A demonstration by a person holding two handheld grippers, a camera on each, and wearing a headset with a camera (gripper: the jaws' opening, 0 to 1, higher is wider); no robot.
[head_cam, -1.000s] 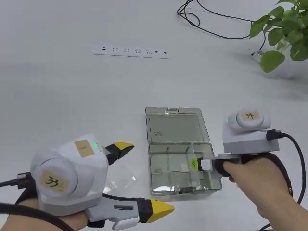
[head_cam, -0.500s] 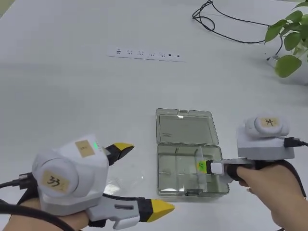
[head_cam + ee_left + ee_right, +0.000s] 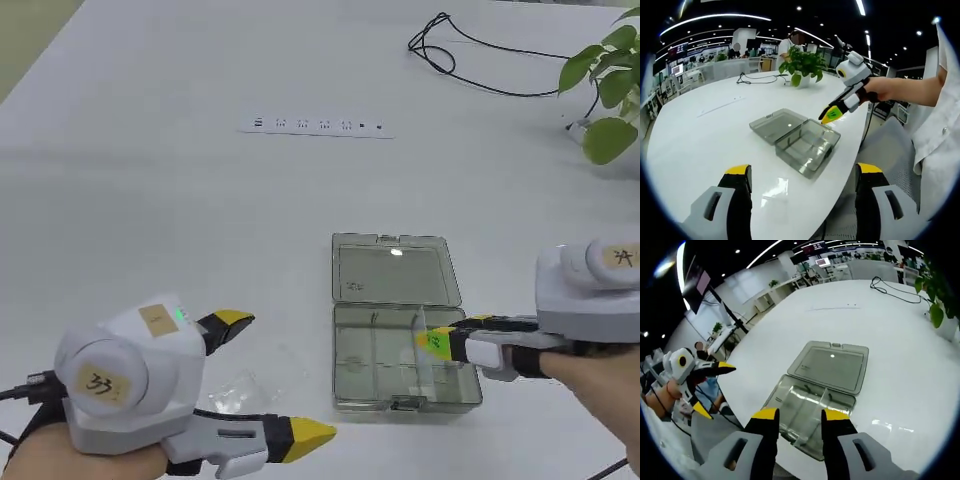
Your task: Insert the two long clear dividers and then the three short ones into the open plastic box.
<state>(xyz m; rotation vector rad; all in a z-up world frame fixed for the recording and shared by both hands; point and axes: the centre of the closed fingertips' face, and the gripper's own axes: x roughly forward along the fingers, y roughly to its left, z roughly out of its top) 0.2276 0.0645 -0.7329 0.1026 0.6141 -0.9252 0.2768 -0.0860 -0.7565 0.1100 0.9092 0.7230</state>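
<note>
Nearest us on the left, the left gripper (image 3: 275, 375) gapes wide and empty by loose dividers (image 3: 243, 386) lying flat on the table (image 3: 150, 200). We judge them light, thin and slick, best pinched by a long edge. Farther right, the right gripper (image 3: 433, 342), jaws slightly apart, meets an upright divider (image 3: 428, 365) in the box (image 3: 337, 370); whether it grips, we cannot tell.
</note>
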